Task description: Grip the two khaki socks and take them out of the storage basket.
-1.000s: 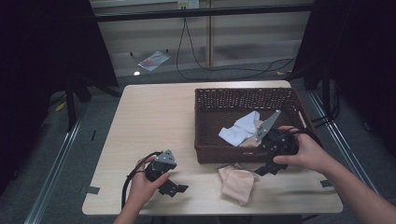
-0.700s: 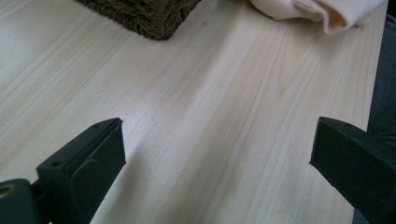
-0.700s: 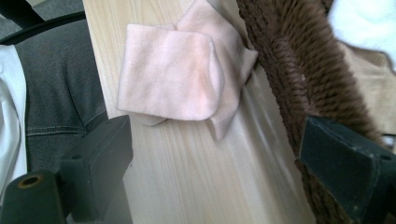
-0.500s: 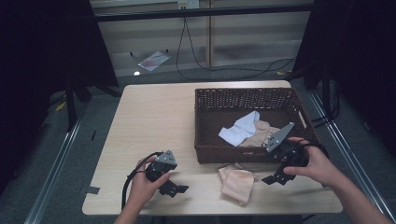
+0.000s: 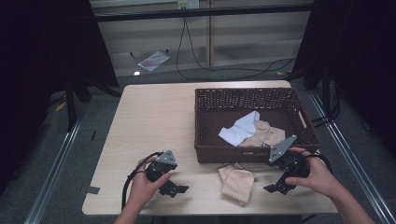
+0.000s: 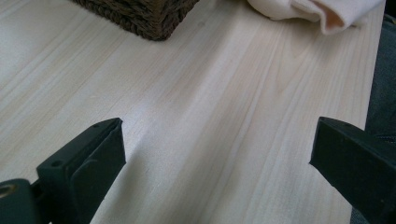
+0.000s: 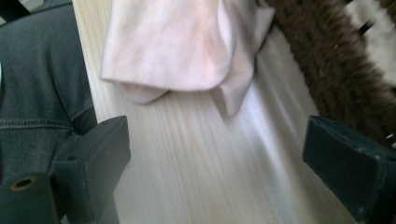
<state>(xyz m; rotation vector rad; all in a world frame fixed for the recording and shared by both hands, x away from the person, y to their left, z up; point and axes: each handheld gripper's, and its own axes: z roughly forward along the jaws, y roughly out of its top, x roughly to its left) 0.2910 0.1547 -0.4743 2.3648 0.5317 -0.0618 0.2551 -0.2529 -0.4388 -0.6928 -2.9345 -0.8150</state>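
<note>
A pale wooden table (image 5: 159, 116) stands on a grey floor, with dark curtains at either side and cables trailing across the floor beyond its far edge. On the right half of the table sits a dark woven basket (image 5: 208, 122) holding a white cloth (image 5: 240, 129) and a peach-coloured cloth (image 5: 265, 135) that touch each other. Just in front of the basket's near wall, on the bare wood, lies a folded peach cloth (image 5: 238, 182) — it reaches almost to the table's near edge.

The left gripper (image 5: 173, 188) rests low over the table near the near-left edge, held in the person's left hand (image 5: 142, 184). Its jaws stand wide apart with nothing but wood between them (the left gripper view shows the basket corner and the folded cloth well ahead).

The right gripper (image 5: 275, 187) is held by the right hand (image 5: 317, 175) just right of the folded cloth, close to the basket's near wall. Its jaws are also spread wide and empty — the cloth lies just beyond them.
</note>
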